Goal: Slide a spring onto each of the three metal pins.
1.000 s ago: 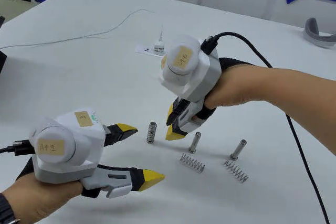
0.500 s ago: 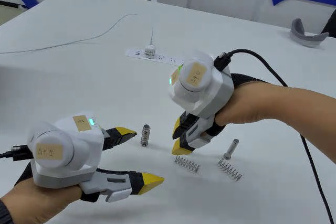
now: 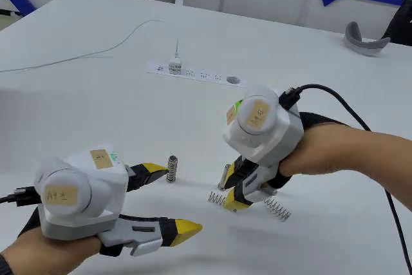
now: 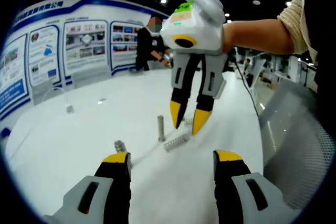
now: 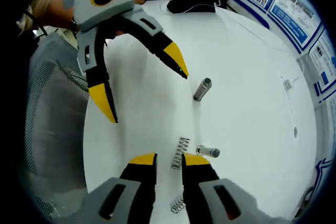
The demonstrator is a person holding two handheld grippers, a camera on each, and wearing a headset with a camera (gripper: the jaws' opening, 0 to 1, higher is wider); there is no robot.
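A pin with a spring on it (image 3: pixel 172 169) stands upright on the white table; it is also in the left gripper view (image 4: pixel 121 147) and the right gripper view (image 5: pixel 202 88). A bare pin (image 3: pixel 224 175) (image 4: pixel 161 128) (image 5: pixel 208 152) stands right beside my right gripper (image 3: pixel 230 190). That gripper is open by a narrow gap, tips down over a loose spring (image 3: pixel 216 198) (image 4: pixel 176 141) (image 5: pixel 180 153). A second loose spring (image 3: pixel 277 208) (image 5: pixel 177 203) lies to its right. My left gripper (image 3: pixel 170 198) (image 4: pixel 172 157) is wide open and holds nothing, near the sprung pin.
A white power strip (image 3: pixel 193 72) with a plug and a thin cable (image 3: pixel 96 48) lies at the back of the table. A grey curved band (image 3: pixel 364 35) rests far right. The right gripper's black cable (image 3: pixel 360 127) runs over the arm. A person (image 4: pixel 152 45) stands in the background.
My right gripper has come down and nearer, from between the pins to over the loose spring. The left gripper has kept its place. The head camera has shifted.
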